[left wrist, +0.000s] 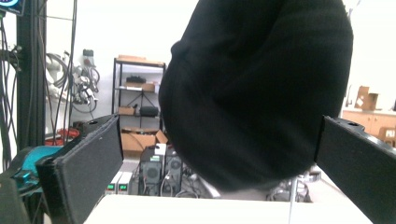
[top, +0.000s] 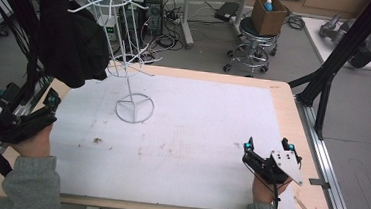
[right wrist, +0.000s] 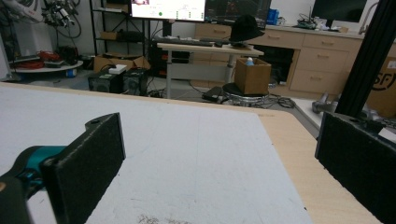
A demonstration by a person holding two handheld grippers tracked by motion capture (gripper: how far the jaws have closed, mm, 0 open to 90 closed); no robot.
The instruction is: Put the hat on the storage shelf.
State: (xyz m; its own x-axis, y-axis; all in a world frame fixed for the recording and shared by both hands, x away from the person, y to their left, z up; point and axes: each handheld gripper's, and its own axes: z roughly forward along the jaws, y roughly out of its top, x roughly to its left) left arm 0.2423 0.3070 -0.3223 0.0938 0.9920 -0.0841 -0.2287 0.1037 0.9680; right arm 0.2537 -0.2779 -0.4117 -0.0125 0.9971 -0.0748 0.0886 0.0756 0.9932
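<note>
The desk (top: pixel 284 99) is a pale wooden top covered almost wholly by a white mat (top: pixel 191 135), and the white wire rack (top: pixel 129 55) standing on the mat's far left part serves as the landmark here. The rack rises from a ring-shaped base on a thin stem to 2 tiers of spokes.

A black garment (top: pixel 71 38) hangs from the rack's left side, draped off the upper spokes and sagging past the desk's left edge. In the left gripper view the same garment (left wrist: pixel 257 88) is a dark, rounded mass straight ahead of the jaws, above the desk's edge and not touching either pad.

The left gripper (top: pixel 48 104) sits below and to the left of the rack, just under the garment's lowest fold, at the desk's left edge. Its jaws stand wide apart with nothing clamped between them; the garment lies beyond them, apart.

The right gripper (top: pixel 269 146) is well apart from the rack, at the near right part of the mat, held by a hand in a grey sleeve. In the right gripper view its jaws are spread wide over bare mat and grip nothing.

A small brownish stain (top: pixel 97 140) marks the mat in front of the rack's base.
</note>
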